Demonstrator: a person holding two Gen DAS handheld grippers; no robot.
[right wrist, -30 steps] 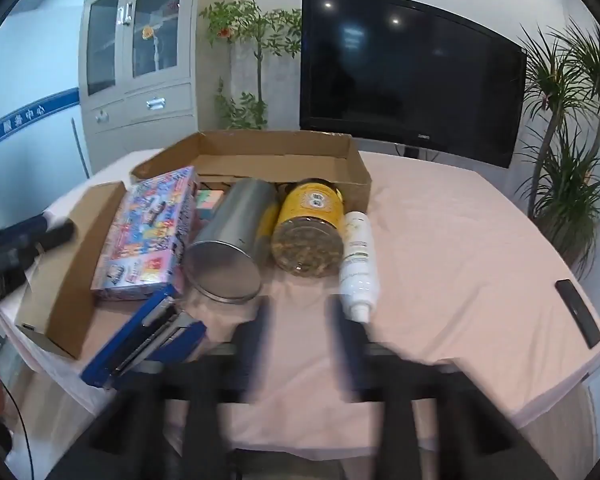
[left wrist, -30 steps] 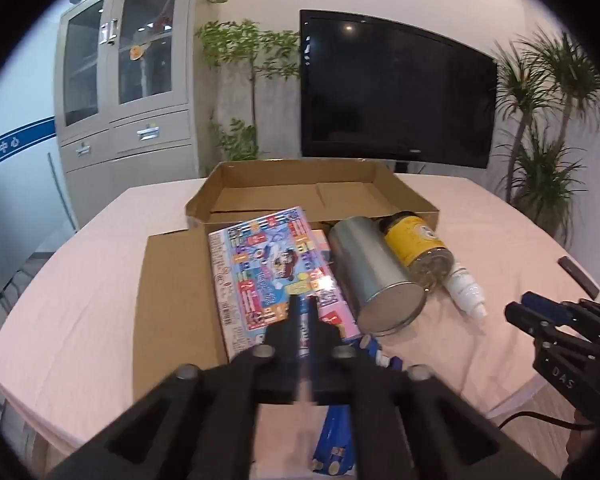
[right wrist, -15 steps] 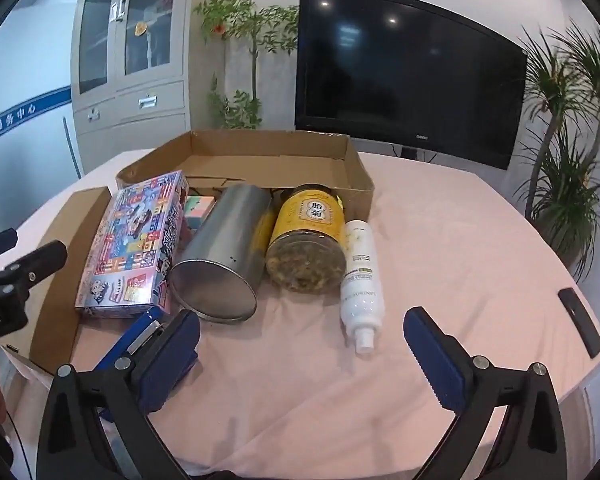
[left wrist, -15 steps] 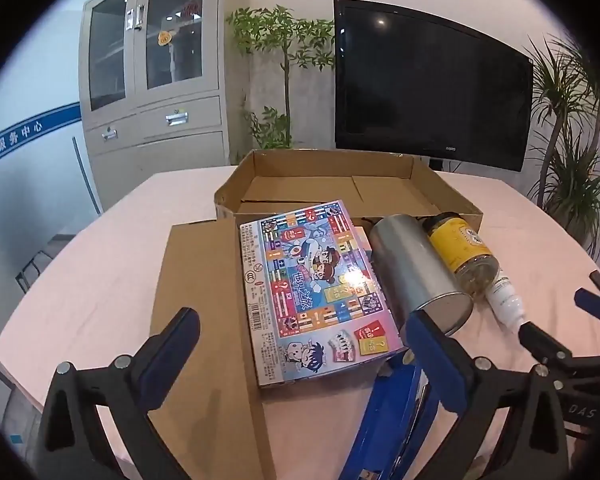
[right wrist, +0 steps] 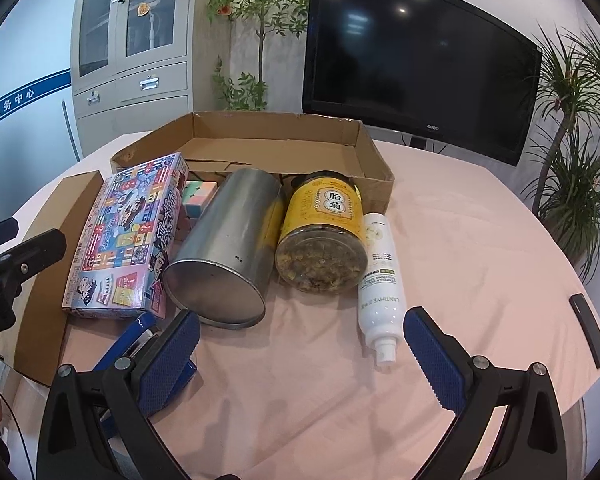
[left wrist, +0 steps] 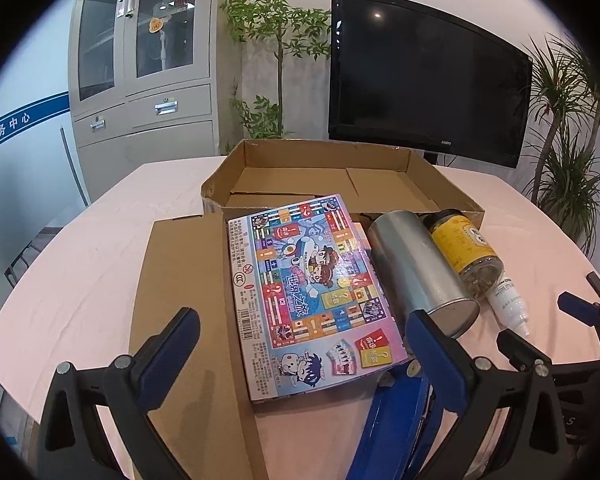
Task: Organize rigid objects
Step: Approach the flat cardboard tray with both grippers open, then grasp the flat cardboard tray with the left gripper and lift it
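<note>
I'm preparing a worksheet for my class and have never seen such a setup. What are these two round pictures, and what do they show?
A person holds two tools, each with a camera looking along its two blue-padded fingers. One picture looks out from the left hand-held gripper, the other from the right hand-held gripper. Both are open, holding nothing. On the pink tablecloth lie a board game box, a metal tin, a yellow-labelled jar, a white spray bottle, a blue stapler and an open cardboard box.

Grey cabinet (left wrist: 140, 80), black television (left wrist: 424, 76), potted plants (right wrist: 576, 184) along white wall.
</note>
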